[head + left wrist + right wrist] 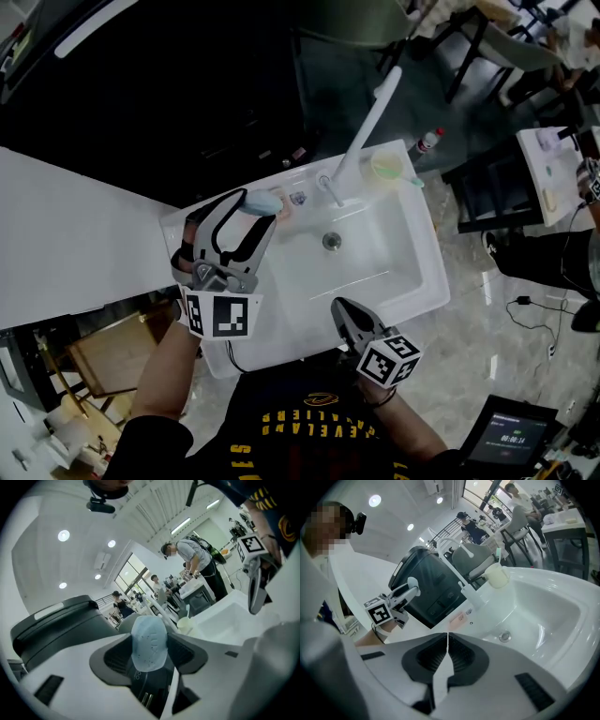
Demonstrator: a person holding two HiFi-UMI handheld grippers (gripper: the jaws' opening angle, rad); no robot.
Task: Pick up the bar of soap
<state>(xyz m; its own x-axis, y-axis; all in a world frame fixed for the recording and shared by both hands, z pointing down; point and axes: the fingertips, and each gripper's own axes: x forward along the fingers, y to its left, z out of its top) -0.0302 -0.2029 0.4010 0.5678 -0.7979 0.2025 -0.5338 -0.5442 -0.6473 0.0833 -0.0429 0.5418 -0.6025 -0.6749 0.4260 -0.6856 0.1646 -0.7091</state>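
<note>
The left gripper's jaws are clamped on the soap, a pale blue bar pinched between the dark pads with its rounded end sticking out past them. In the head view the soap hangs over the sink's back-left corner, just beside the base of the tap, and whether it touches the rim there cannot be told. The right gripper's jaws are pressed together with nothing between them; it hangs at the sink's front edge, pointing toward the basin, well apart from the soap. A drain sits in the basin floor. A pale cup stands on the back rim right of the tap.
</note>
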